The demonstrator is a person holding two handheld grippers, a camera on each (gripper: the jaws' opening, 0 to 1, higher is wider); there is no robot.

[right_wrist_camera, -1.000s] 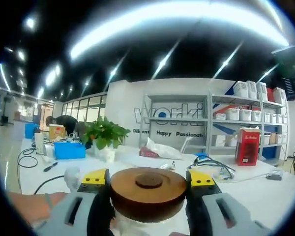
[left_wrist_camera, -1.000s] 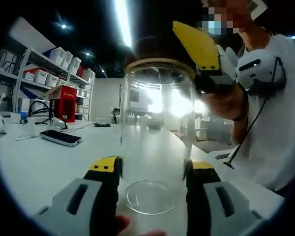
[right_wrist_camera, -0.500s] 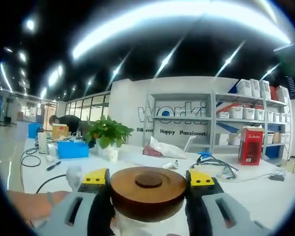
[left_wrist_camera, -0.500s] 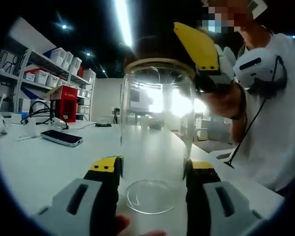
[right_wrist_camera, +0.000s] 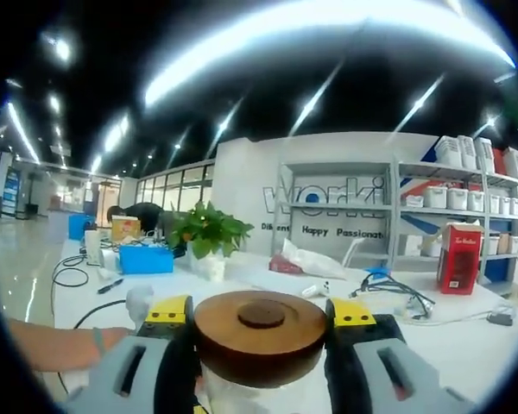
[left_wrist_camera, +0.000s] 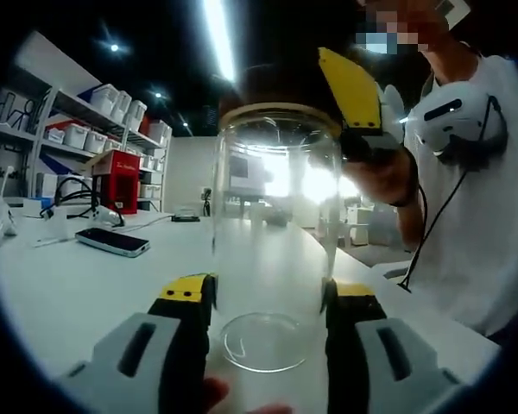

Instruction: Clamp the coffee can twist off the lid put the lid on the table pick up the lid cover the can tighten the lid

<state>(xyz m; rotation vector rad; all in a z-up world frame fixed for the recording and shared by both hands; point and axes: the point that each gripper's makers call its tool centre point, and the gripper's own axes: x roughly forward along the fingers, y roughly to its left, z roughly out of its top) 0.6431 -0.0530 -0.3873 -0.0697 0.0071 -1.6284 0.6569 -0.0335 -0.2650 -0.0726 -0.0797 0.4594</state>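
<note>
A clear glass coffee can [left_wrist_camera: 272, 233] stands upright on the white table [left_wrist_camera: 78, 285], and it looks empty. My left gripper [left_wrist_camera: 268, 297] is shut on the can's lower body, one yellow-tipped jaw on each side. A brown wooden lid [right_wrist_camera: 261, 335] sits on the can's mouth, its dark edge [left_wrist_camera: 272, 86] showing above the glass rim. My right gripper [right_wrist_camera: 261, 312] is shut on the lid from its sides. In the left gripper view that gripper's yellow fingertip [left_wrist_camera: 350, 86] comes in from the upper right, held by a person's hand.
A dark phone [left_wrist_camera: 112, 242] and cables lie on the table to the left, with a red box [left_wrist_camera: 112, 179] and shelves of white bins behind. The person stands close on the right. A potted plant [right_wrist_camera: 209, 241], a blue box [right_wrist_camera: 145, 259] and cables sit further along the table.
The right gripper has turned a little around the lid: its yellow fingertip moved right in the left gripper view and the room slid right in the right gripper view. The can stays clamped.
</note>
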